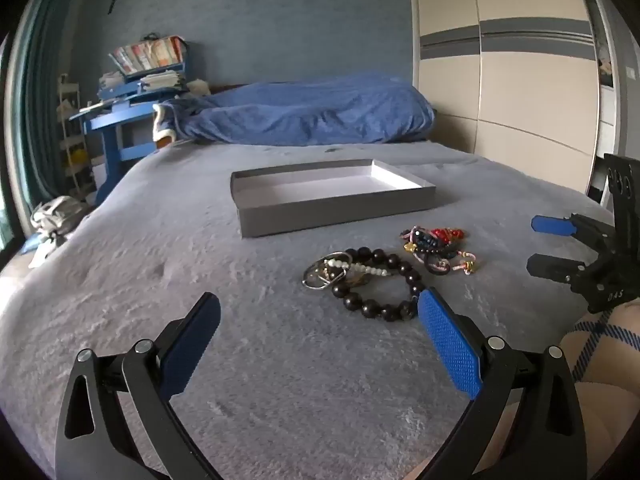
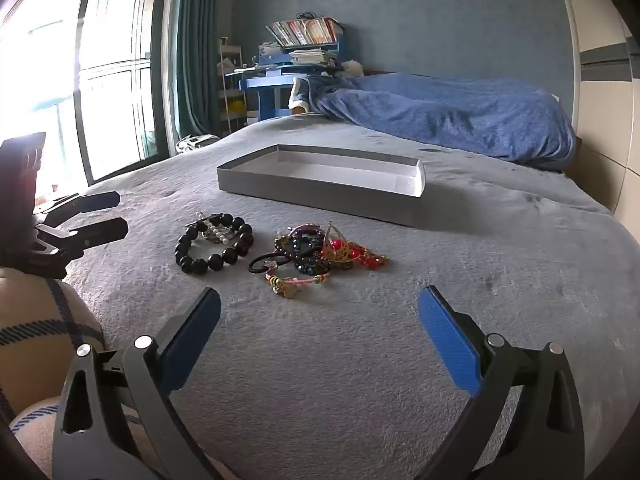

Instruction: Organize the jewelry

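A shallow grey box with a pale inside lies empty on the grey bed cover. In front of it lie a black bead bracelet with a pearl strand and metal rings, and a tangle of coloured bracelets and hair ties. My left gripper is open and empty, just short of the black bracelet; it also shows at the left of the right wrist view. My right gripper is open and empty, short of the coloured tangle; it also shows in the left wrist view.
A blue blanket is heaped at the bed's far end. A blue desk with books stands beyond the bed. A wardrobe is on the right, a window on the left.
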Demonstrator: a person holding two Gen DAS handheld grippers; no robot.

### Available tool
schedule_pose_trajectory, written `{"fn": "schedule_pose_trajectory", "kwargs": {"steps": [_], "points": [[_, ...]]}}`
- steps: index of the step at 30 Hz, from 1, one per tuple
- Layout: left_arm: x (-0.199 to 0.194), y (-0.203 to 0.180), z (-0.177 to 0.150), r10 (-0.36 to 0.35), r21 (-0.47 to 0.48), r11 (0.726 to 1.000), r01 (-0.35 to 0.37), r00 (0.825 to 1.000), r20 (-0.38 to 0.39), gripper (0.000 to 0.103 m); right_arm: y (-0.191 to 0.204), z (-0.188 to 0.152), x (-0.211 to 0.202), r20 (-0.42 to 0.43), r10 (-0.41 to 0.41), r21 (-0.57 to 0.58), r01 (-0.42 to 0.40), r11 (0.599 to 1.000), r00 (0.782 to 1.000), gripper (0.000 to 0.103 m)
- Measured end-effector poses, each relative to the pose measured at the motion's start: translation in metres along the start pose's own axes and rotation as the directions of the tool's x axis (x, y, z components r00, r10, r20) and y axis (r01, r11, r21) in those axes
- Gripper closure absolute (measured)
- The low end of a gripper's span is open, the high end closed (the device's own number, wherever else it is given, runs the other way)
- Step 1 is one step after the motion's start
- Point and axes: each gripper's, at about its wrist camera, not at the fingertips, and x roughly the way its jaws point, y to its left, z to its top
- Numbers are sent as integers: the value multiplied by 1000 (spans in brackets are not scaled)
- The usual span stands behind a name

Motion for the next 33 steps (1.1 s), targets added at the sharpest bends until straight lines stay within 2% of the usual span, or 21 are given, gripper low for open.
{"fn": "schedule_pose_trajectory", "kwargs": {"steps": [12, 33], "points": [[-1, -9, -1, 6, 16, 1000, -6, 1000, -9, 5, -1, 0, 0, 3, 1, 3, -1, 1000, 1000, 5], [5, -3, -2, -1, 20, 1000, 2, 1000, -22, 5, -2, 0, 0, 1, 3, 1, -3, 1000, 1000, 5]]}}
